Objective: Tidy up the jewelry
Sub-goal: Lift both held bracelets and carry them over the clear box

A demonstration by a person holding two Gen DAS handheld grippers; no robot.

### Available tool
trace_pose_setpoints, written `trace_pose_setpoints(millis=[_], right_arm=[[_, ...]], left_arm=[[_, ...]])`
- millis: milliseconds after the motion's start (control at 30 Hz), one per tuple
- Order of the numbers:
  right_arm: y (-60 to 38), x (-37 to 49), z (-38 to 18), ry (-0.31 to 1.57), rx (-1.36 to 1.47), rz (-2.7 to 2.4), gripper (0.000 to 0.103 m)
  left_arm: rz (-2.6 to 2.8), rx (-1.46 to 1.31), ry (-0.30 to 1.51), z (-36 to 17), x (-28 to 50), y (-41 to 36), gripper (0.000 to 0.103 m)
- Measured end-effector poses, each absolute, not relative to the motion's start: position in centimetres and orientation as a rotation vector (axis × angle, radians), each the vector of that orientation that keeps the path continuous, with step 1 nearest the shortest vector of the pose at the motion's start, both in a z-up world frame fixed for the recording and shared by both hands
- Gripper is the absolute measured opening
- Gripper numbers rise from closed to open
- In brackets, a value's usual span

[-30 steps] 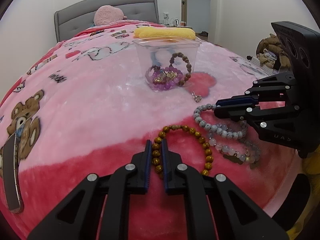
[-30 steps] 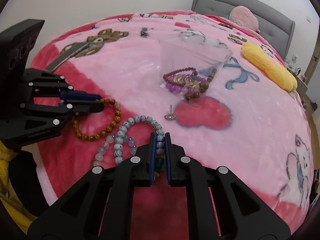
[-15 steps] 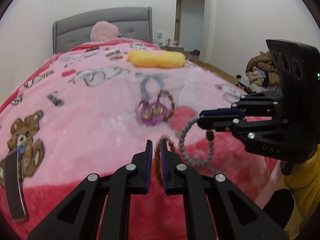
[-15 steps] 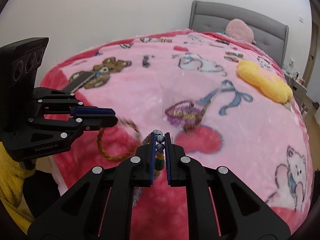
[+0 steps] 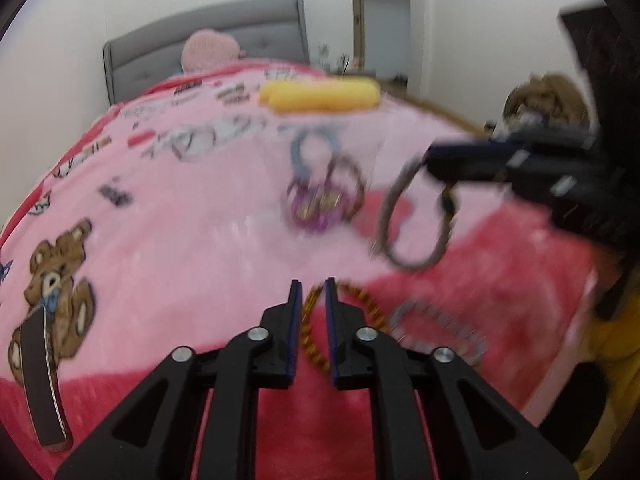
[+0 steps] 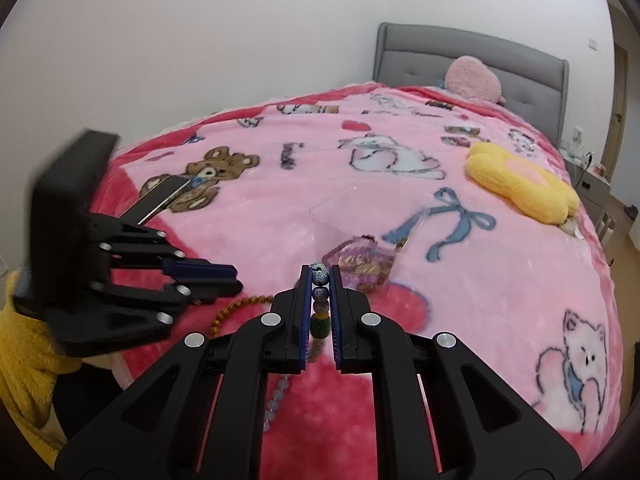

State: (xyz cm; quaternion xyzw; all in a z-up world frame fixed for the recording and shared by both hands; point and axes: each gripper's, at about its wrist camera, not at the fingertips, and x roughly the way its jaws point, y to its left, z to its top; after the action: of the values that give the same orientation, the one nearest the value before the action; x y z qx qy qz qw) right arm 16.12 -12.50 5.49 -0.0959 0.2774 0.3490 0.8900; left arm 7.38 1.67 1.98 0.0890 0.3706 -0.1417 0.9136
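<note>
Beads of a grey speckled bracelet (image 6: 320, 292) sit pinched between the jaws of the right gripper (image 6: 320, 280), and in the left wrist view the same bracelet (image 5: 416, 216) hangs as a loop from that gripper (image 5: 436, 160), clear of the pink blanket (image 5: 200, 220). The left gripper (image 5: 311, 292) has its jaws slightly apart with nothing gripped; the amber bead bracelet (image 5: 340, 320) lies on the blanket below and just beyond them, seen through the gap. From the right wrist view the left gripper (image 6: 236, 278) hovers above the amber bracelet (image 6: 240, 308). A pale bead bracelet (image 5: 436, 328) rests on the red part of the blanket, just beside the amber one. Farther up the bed stands a clear plastic container (image 6: 360, 232) holding purple and brown bracelets (image 6: 360, 264). A yellow plush pillow (image 6: 520, 188) and a pink cushion (image 6: 474, 78) lie nearer the grey headboard (image 6: 472, 56). The left wrist view is blurred.
</note>
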Motion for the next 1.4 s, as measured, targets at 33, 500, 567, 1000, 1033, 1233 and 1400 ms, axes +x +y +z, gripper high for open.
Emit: trace_pose_setpoints(millis=[33,500,567,1000,1033,1233,1400], right_arm=[[-12.7,16.1,5.4,0.576,-0.193,0.719,0.008],[-12.8,16.3,4.3,0.602,-0.183,0.731,0.008],[-12.7,16.1,4.2,0.606,-0.189,0.736,0.008],[-13.0,15.8,4.5,0.584,-0.162,0.735,0.008],[-13.0,15.9,4.7,0.579,-0.158,0.737,0.008],[-13.4,15.9,6.4,0.534,-0.122,0.739,0.008],[-13.3,16.2,8.0,0.495,-0.119,0.732,0.008]], left_arm=[[-0.299,0.191,0.783,1.4,7.5,1.6,0.020],[-0.263,0.175,0.855,-0.9,8.1,2.0,0.030],[-0.272,0.156,0.862,-1.0,8.5,2.1,0.022],[-0.319,0.034,0.787,0.7,8.4,3.3,0.007],[-0.328,0.028,0.775,1.2,8.2,3.3,0.007],[-0.360,0.000,0.668,5.0,7.7,3.3,0.007],[-0.363,-0.009,0.596,7.7,8.1,3.1,0.007]])
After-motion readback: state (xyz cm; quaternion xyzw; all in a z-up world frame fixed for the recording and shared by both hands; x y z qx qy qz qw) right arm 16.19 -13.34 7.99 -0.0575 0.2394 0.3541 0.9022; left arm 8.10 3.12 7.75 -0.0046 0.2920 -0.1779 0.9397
